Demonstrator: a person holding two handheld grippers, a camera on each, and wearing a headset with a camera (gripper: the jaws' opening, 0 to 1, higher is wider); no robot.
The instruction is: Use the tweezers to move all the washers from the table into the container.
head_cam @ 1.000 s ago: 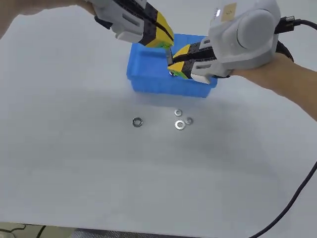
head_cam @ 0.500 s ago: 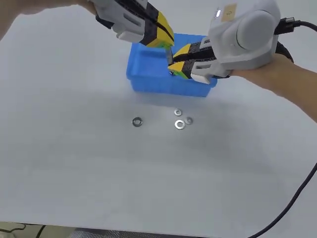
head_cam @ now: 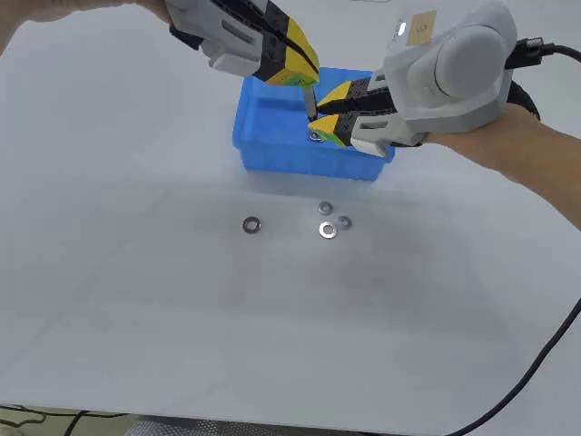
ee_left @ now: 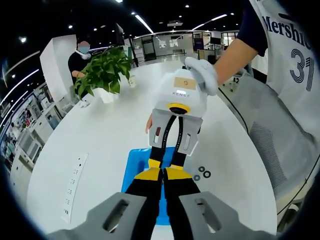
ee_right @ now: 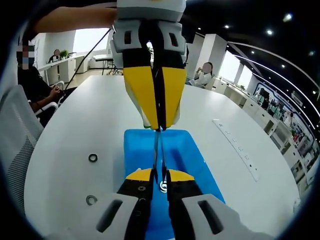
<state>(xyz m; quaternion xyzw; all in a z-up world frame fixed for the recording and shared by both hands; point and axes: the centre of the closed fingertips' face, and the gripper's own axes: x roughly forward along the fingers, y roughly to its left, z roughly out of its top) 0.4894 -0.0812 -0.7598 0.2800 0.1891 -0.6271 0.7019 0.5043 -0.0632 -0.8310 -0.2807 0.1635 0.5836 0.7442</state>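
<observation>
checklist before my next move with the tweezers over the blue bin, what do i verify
1. Small silver washer at the tip of the thin metal tweezers, inside the outline of the blue plastic container: ok.
2. Left gripper shut on the tweezers: ok.
3. Right gripper shut across the tweezers: ok.
4. Washer gripped by the tweezers or lying on the container's floor: cannot tell.
5. Tweezers' tip below the container's rim: cannot tell.
6. White table free of washers: not ok, four loose washers lie in front of the container.
</observation>
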